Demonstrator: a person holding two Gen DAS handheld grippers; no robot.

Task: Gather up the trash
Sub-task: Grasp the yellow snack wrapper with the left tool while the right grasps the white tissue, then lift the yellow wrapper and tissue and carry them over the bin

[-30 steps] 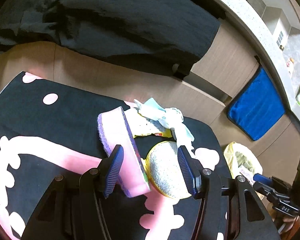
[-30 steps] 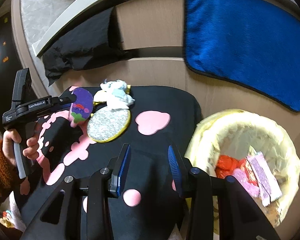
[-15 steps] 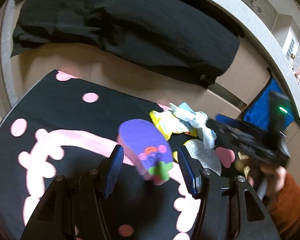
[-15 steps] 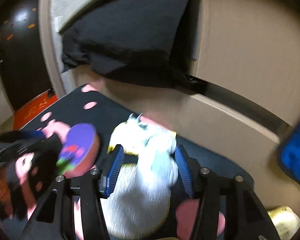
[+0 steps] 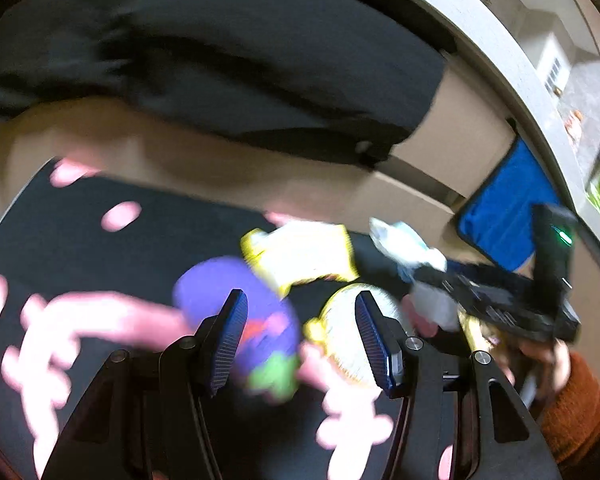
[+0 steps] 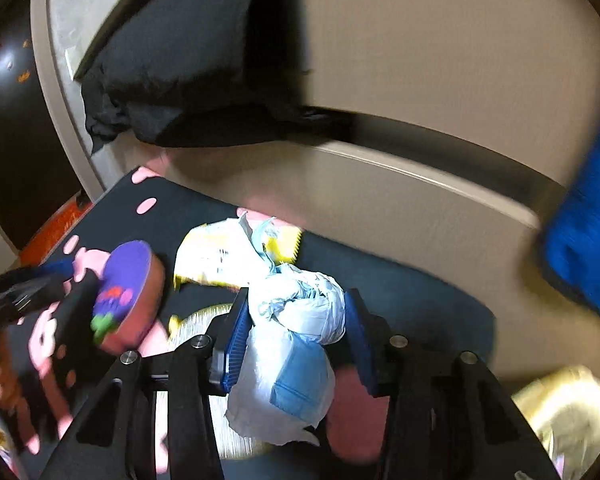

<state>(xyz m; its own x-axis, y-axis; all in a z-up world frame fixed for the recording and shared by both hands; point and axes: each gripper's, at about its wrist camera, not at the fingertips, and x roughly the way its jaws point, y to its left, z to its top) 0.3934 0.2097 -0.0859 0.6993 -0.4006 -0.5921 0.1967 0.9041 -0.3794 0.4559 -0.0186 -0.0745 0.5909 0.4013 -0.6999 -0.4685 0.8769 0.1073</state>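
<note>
A crumpled blue-and-white face mask (image 6: 300,320) sits between the blue pads of my right gripper (image 6: 296,322), which is closed around it; it also shows in the left wrist view (image 5: 408,248). A yellow wrapper (image 6: 220,254) lies just behind it on the black mat with pink shapes (image 6: 400,300). My left gripper (image 5: 298,334) is open and empty, hovering over a purple-topped pink sponge (image 5: 244,316) and a round silver scourer (image 5: 344,332). The wrapper also shows in the left wrist view (image 5: 304,256).
A yellow-lined trash bin (image 6: 568,408) stands at the mat's right end. A blue towel (image 5: 504,220) and a black cloth (image 5: 220,72) hang on the cabinet front behind the mat. The purple sponge (image 6: 128,292) lies left of the mask.
My right gripper swung from the bin to the pile and shut on the face mask. My left gripper let go of the purple sponge, which now lies flat, and pulled back.
</note>
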